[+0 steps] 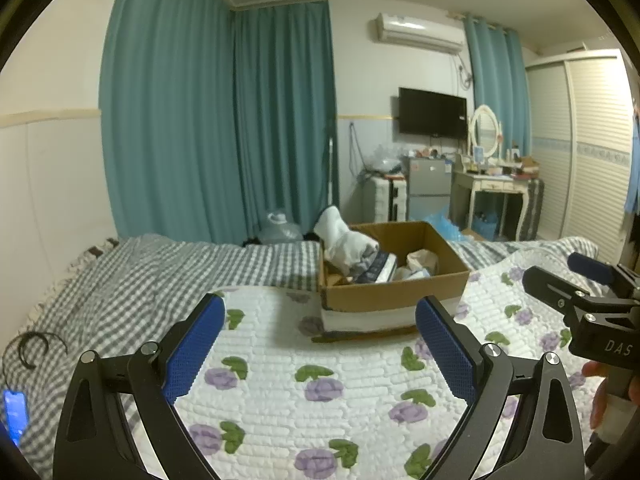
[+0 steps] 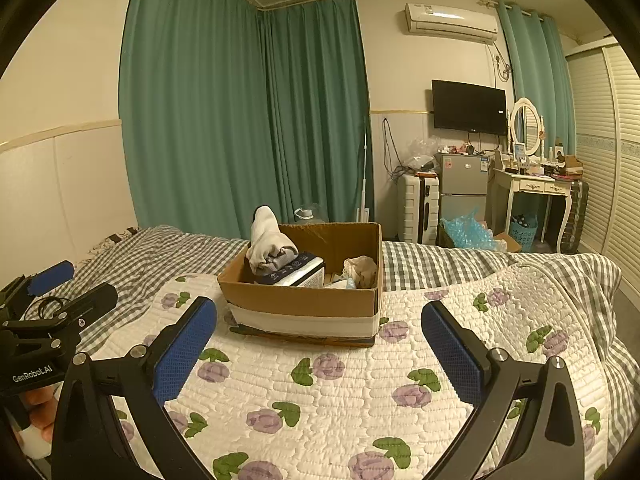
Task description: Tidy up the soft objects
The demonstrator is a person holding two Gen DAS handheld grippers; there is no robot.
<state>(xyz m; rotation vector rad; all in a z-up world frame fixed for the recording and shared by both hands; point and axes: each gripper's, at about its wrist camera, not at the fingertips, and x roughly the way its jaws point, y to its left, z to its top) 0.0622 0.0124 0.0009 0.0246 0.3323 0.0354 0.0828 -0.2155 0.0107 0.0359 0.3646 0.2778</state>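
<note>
A cardboard box (image 1: 394, 290) (image 2: 304, 304) sits on the floral quilt (image 1: 312, 392) (image 2: 328, 396) on the bed. A white sock bundle (image 1: 340, 240) (image 2: 268, 240) sticks up from its left side, on a dark-and-white packet (image 1: 378, 268) (image 2: 296, 274). A crumpled beige cloth (image 1: 422, 260) (image 2: 362, 270) lies at its right. My left gripper (image 1: 320, 344) is open and empty, held above the quilt short of the box. My right gripper (image 2: 320, 344) is open and empty, also short of the box. Each gripper shows at the edge of the other's view.
A grey checked sheet (image 1: 120, 280) (image 2: 460, 264) covers the bed beyond the quilt. A phone (image 1: 14, 416) and a black hair band (image 1: 36, 346) lie at the left. Teal curtains (image 2: 248, 120), a small fridge (image 2: 464, 184), a suitcase (image 2: 416, 212) and a dressing table (image 2: 532, 188) stand behind.
</note>
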